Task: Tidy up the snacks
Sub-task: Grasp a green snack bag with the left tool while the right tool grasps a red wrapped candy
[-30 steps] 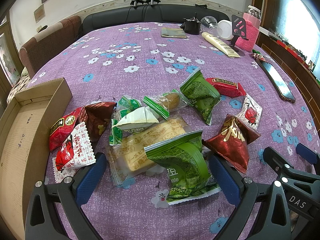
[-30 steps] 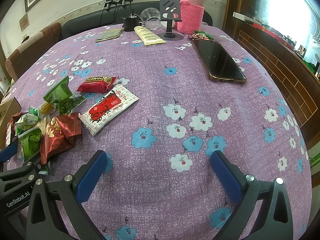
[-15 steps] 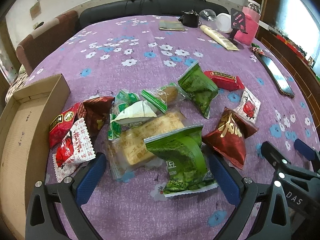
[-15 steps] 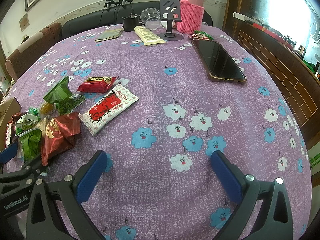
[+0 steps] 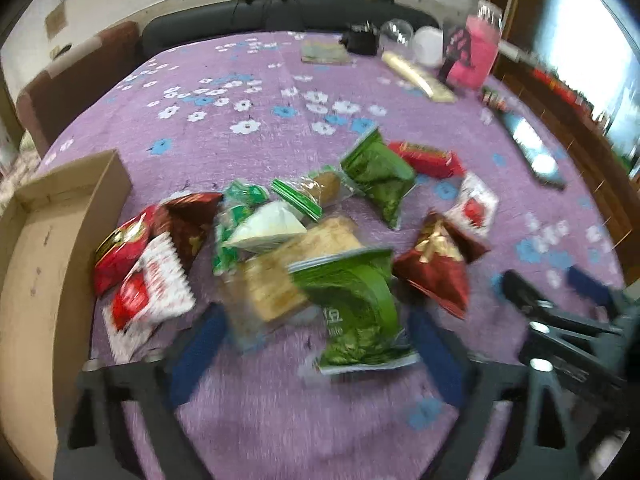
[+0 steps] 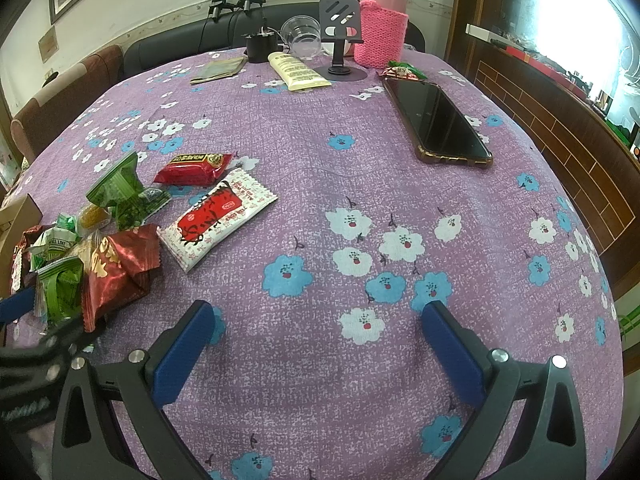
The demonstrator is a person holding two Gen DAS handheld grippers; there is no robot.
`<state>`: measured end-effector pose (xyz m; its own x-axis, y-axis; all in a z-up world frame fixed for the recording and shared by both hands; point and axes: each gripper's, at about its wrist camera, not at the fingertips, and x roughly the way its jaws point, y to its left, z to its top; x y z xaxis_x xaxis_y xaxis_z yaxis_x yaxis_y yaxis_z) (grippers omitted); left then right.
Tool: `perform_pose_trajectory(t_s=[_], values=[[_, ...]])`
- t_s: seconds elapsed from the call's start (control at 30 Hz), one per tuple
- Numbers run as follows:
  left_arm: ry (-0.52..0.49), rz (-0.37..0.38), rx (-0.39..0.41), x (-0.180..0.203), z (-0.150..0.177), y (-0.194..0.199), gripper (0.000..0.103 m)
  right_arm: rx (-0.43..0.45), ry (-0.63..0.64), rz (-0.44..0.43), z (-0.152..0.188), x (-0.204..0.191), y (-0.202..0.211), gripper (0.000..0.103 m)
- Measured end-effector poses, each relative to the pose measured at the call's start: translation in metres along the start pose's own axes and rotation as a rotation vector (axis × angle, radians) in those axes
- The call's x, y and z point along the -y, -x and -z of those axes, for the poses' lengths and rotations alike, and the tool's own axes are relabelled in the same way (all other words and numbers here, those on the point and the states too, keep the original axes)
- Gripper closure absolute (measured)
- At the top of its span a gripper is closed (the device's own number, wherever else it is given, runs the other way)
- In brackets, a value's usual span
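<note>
Now left tool [image 5: 316, 344] tilted down, closing round green packet [image 5: 352, 308]

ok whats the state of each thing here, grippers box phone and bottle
left gripper: open, jaws just been closing, green snack packet between them
right gripper: open, nothing between
cardboard box: open-topped, no snacks visible inside
phone: flat, screen dark
pink-sleeved bottle: upright, capped

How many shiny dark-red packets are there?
2. One dark-red packet lies at the pile's left, near the cardboard box; the other dark-red packet at its right. Others may hide underneath.
</note>
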<state>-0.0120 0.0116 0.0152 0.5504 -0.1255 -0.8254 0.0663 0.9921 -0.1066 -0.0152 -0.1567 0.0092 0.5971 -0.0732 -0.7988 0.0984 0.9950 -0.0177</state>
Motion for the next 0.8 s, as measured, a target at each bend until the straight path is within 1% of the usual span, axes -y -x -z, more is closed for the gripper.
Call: perform_pose_trajectory(t_s=[0.03,0.07,0.1,0.13,0.2,0.23,0.27,0.3,0.37,0.4,0.43,0.47,0.5,0.57,0.6,0.67,0.77,0.8], values=[[0.01,0.017,0.021,-0.002,0.001,0.009,0.02,0.0,0.0,0.0,0.0,0.0,0.0,0.0],[0.017,0.026,0.071,-0.005,0.003,0.025,0.02,0.0,0.0,0.0,0.0,0.001,0.0,0.0],[0.018,0.02,0.126,-0.008,0.004,0.04,0.02,0.0,0.0,0.0,0.0,0.0,0.0,0.0],[0.018,0.003,0.218,-0.012,0.007,0.066,0.02,0.0,0.0,0.0,0.0,0.001,0.0,0.0],[0.021,-0.013,0.351,-0.019,0.011,0.108,0.02,0.0,0.0,0.0,0.001,0.0,0.001,0.0],[0.026,-0.017,0.42,-0.025,0.014,0.131,0.017,0.0,0.0,0.0,0.001,0.001,0.001,0.0],[0.032,-0.026,0.456,-0.03,0.015,0.147,0.002,-0.001,0.0,-0.001,0.002,0.001,0.001,0.0],[0.046,-0.046,0.476,-0.038,0.017,0.164,0.0,-0.003,0.005,-0.004,0.002,0.001,0.001,0.0],[0.058,-0.045,0.459,-0.053,0.014,0.178,0.0,-0.028,0.018,-0.015,0.001,0.001,0.002,0.0],[0.067,-0.048,0.449,-0.059,0.014,0.181,0.0,-0.047,0.021,-0.016,-0.001,0.001,0.0,0.0],[0.079,-0.069,0.435,-0.066,0.014,0.182,0.0,-0.061,0.02,-0.015,-0.002,0.001,-0.001,0.0],[0.091,-0.075,0.441,-0.073,0.016,0.183,0.0,-0.066,0.021,-0.015,-0.002,-0.001,0.0,0.0],[0.102,-0.072,0.464,-0.079,0.02,0.186,0.0,-0.066,0.029,-0.018,-0.002,-0.002,0.0,0.0],[0.132,-0.104,0.545,-0.09,0.029,0.194,0.0,-0.062,0.032,-0.023,-0.003,0.002,-0.003,0.0],[0.135,-0.114,0.56,-0.092,0.032,0.195,0.0,-0.059,0.032,-0.023,-0.003,0.002,-0.003,0.0],[0.144,-0.121,0.572,-0.098,0.037,0.199,0.0,-0.052,0.029,-0.018,0.003,0.003,0.002,0.0],[0.17,-0.173,0.585,-0.101,0.039,0.2,0.0,-0.044,0.022,-0.012,0.005,0.002,0.003,0.0],[0.166,-0.204,0.588,-0.101,0.039,0.2,0.0,-0.044,0.024,-0.012,0.005,0.003,0.004,0.0]])
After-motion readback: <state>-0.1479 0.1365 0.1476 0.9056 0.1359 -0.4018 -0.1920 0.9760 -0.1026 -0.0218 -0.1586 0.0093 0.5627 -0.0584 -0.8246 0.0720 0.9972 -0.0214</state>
